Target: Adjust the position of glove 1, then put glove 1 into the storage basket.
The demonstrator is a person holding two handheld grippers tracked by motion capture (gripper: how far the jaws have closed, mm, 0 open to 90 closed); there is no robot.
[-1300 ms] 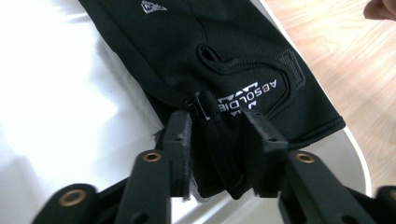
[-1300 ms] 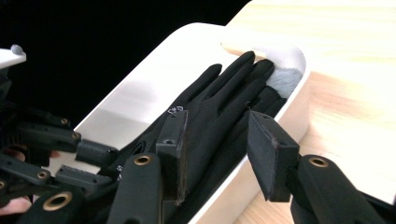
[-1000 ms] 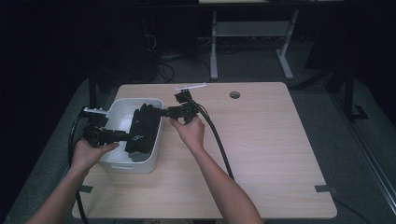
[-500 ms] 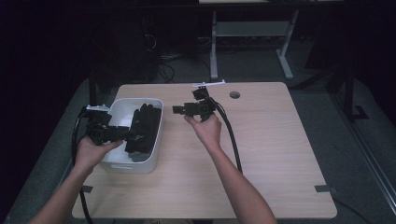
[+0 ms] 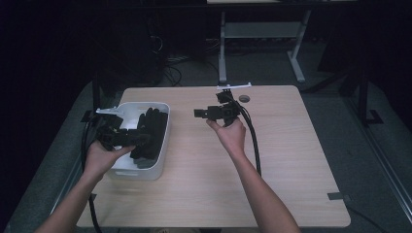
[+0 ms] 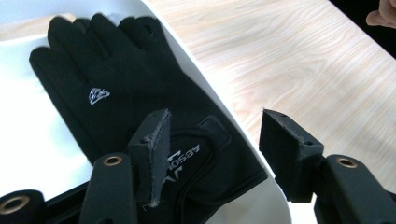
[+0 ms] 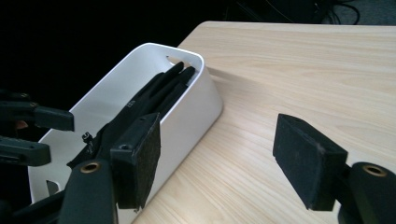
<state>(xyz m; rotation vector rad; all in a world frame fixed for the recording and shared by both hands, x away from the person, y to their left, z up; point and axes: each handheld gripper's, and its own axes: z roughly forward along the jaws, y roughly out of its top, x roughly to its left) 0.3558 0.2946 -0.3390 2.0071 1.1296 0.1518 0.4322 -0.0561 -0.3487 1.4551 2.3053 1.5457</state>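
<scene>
A white bin [image 5: 141, 171] stands at the table's left with black gloves [image 5: 151, 130] lying in it. In the left gripper view one glove [image 6: 107, 84] with a small white logo drapes its cuff over the bin rim [image 6: 187, 60]. My left gripper [image 5: 138, 139] hovers over the bin's near side. Its jaws [image 6: 215, 126] have just been opening and stand open above the cuff, with no pad pressing on it. My right gripper [image 5: 199, 113] is held over the bare table to the right of the bin, pointing at it. Its jaws [image 7: 219, 135] have also just been opening, and nothing is between them.
The wooden tabletop [image 5: 291, 170] stretches bare to the right and front of the bin. A round cable hole [image 5: 244, 98] sits near the far edge. Black cables trail from both grippers. A second desk's frame [image 5: 257, 34] stands behind on the dark floor.
The right gripper has left the gloves in the bin and moved right over the table. The left gripper has drawn back toward the bin's near left side. Both pairs of jaws stand wider.
</scene>
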